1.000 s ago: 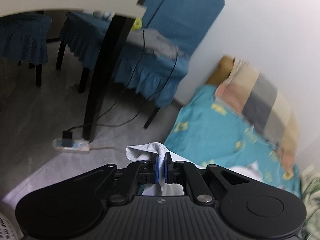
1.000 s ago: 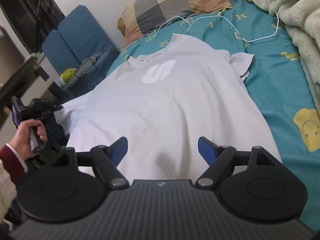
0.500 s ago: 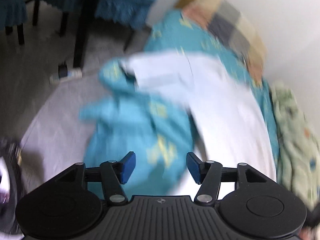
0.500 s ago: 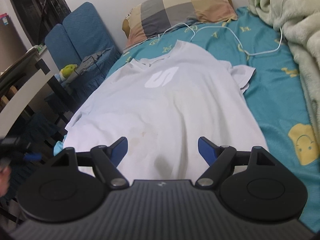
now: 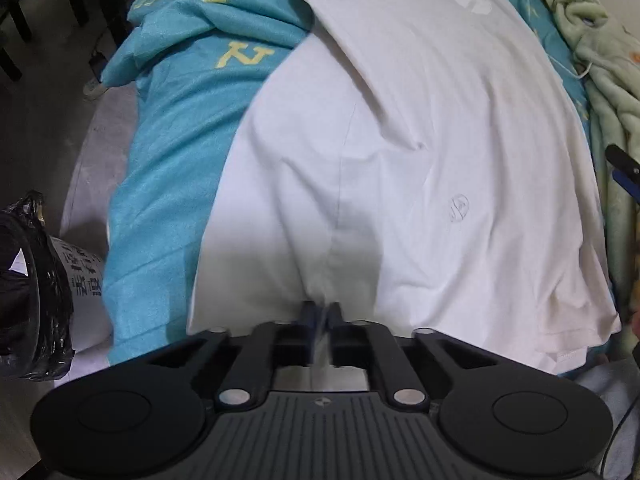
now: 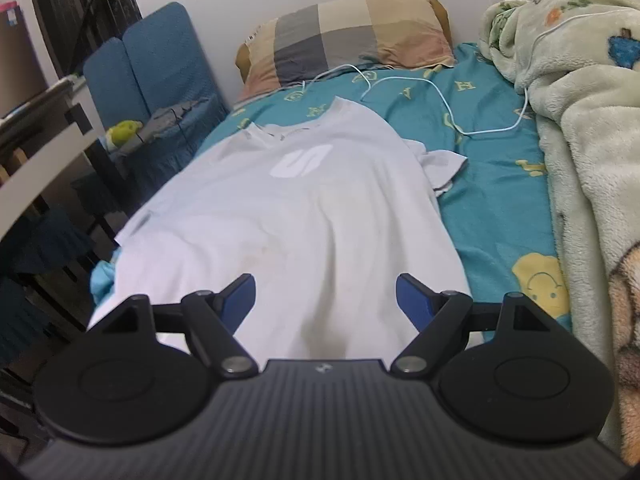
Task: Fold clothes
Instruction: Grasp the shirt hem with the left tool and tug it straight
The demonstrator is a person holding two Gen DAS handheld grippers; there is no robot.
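A white T-shirt (image 5: 420,128) with a white chest logo lies spread face up on the teal bed sheet (image 5: 176,128). My left gripper (image 5: 320,314) is shut on the shirt's bottom hem at the near left, cloth pinched between the blue pads. In the right wrist view the same shirt (image 6: 296,208) runs from the collar near the pillow down to me. My right gripper (image 6: 325,300) is open and empty, just above the shirt's lower hem, with its fingers apart over the cloth.
A checked pillow (image 6: 344,36) lies at the bed head. A white cable (image 6: 420,92) crosses the sheet. A fluffy green blanket (image 6: 580,128) is piled along the right. Blue chairs (image 6: 156,68) and a table stand left of the bed. A black-wrapped cylinder (image 5: 28,292) is at my left.
My left gripper let go of the sleeve, swung from the bed's left side to the shirt's bottom hem and shut on it. The right gripper stayed open and moved slightly.
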